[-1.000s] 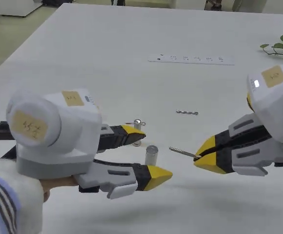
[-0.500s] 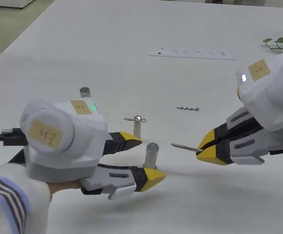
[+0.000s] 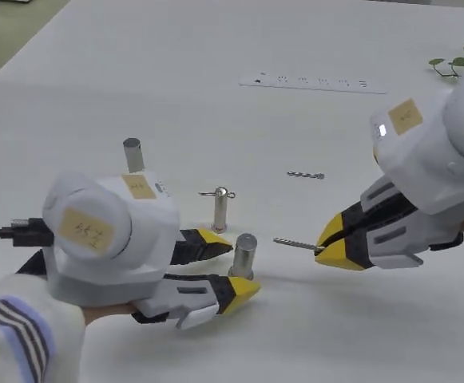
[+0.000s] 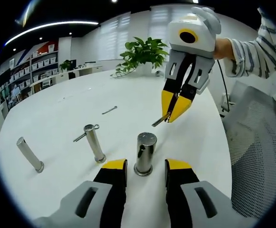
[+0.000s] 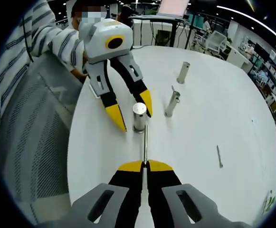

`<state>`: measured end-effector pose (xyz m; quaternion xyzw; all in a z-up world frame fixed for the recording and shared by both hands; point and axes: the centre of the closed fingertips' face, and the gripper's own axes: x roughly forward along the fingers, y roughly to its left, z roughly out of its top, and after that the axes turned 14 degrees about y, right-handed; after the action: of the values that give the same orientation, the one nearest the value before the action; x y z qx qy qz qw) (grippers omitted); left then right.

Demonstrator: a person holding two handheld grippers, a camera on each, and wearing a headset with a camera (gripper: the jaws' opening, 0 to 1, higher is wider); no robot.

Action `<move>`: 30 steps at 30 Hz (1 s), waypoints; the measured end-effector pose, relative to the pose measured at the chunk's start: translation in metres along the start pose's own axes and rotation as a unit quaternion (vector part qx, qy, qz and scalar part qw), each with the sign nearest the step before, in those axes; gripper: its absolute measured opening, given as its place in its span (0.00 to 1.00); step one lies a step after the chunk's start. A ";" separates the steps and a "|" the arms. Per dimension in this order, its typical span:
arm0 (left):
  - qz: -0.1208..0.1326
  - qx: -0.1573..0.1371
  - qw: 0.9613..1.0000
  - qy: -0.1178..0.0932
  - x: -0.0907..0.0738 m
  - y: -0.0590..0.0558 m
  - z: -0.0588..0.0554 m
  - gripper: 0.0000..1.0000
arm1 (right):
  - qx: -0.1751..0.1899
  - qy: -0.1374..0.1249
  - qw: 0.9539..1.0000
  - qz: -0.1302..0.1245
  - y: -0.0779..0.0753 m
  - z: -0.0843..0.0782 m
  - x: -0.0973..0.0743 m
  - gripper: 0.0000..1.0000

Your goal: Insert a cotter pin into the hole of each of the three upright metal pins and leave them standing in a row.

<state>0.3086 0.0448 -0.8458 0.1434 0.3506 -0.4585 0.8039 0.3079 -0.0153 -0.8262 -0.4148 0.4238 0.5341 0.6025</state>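
Bottom centre, our left gripper (image 4: 146,166) with jaws spread either side of an upright metal pin (image 4: 145,153), upper right our right gripper (image 4: 175,108) pinching a cotter pin (image 4: 159,120), left of centre we see a second pin (image 4: 94,142) with a cotter through its top, lower left a bare third pin (image 4: 29,154)

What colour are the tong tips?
Yellow on left tongs and right tongs; clearest in left gripper view.

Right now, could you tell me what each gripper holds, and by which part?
The right gripper pinches a cotter pin by one end, the rest pointing forward. The left gripper holds nothing; its open jaws flank the nearest metal pin.
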 end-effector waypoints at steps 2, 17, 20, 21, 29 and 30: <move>0.002 -0.001 1.000 0.001 0.001 0.001 0.000 0.29 | -0.003 0.002 1.000 0.001 -0.001 0.000 0.001 0.04; 0.008 0.005 1.000 -0.004 0.002 0.001 0.000 0.15 | -0.021 0.009 1.000 0.013 0.010 0.007 0.007 0.04; 0.005 0.015 1.000 -0.005 0.001 -0.001 -0.001 0.12 | -0.023 0.008 1.000 0.013 0.011 0.009 0.007 0.04; 0.006 0.016 1.000 -0.005 0.001 -0.002 -0.001 0.12 | -0.023 0.008 1.000 0.013 0.011 0.009 0.008 0.04; 0.011 0.028 1.000 -0.002 0.000 -0.002 -0.002 0.11 | -0.027 0.004 1.000 0.011 0.012 0.014 0.006 0.04; 0.011 0.028 1.000 -0.002 -0.001 -0.002 -0.003 0.11 | -0.027 0.004 1.000 0.010 0.011 0.014 0.006 0.04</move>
<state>0.3055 0.0454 -0.8471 0.1688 0.3341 -0.4595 0.8054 0.2981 0.0010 -0.8282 -0.4287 0.4158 0.5501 0.5837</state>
